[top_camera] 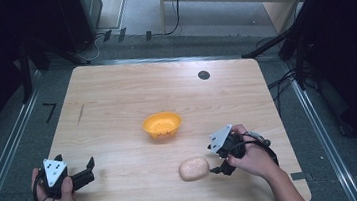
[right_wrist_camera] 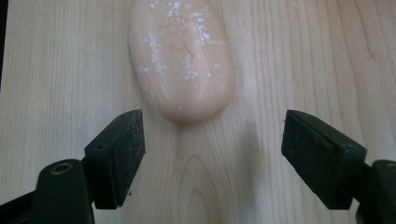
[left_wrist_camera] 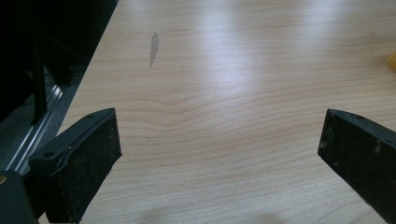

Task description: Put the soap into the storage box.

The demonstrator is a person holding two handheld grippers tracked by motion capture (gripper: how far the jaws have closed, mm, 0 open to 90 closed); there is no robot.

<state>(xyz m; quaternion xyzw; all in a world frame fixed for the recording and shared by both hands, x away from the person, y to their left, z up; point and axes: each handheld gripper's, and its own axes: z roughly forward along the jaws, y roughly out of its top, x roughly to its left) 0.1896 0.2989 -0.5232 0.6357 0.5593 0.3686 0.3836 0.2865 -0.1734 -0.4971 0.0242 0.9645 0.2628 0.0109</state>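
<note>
A pale beige, potato-shaped lump [top_camera: 193, 169] lies on the wooden table [top_camera: 115, 92] near its front edge. My right gripper [top_camera: 213, 159] sits just to the lump's right and points at it. In the right gripper view the lump [right_wrist_camera: 182, 60] lies just beyond the open right gripper [right_wrist_camera: 212, 140], with bare wood between the jaws. An orange bowl [top_camera: 162, 124] stands at the table's middle, apart from both grippers. My left gripper [top_camera: 89, 171] rests at the front left corner. The left gripper [left_wrist_camera: 219, 140] is open over bare wood in its own view.
A black round spot [top_camera: 204, 75] marks the table's far right part. A dark streak [top_camera: 81, 114] shows on the wood at the left. Metal floor rails [top_camera: 5, 149] run along both sides of the table. Dark stands rise at the back corners.
</note>
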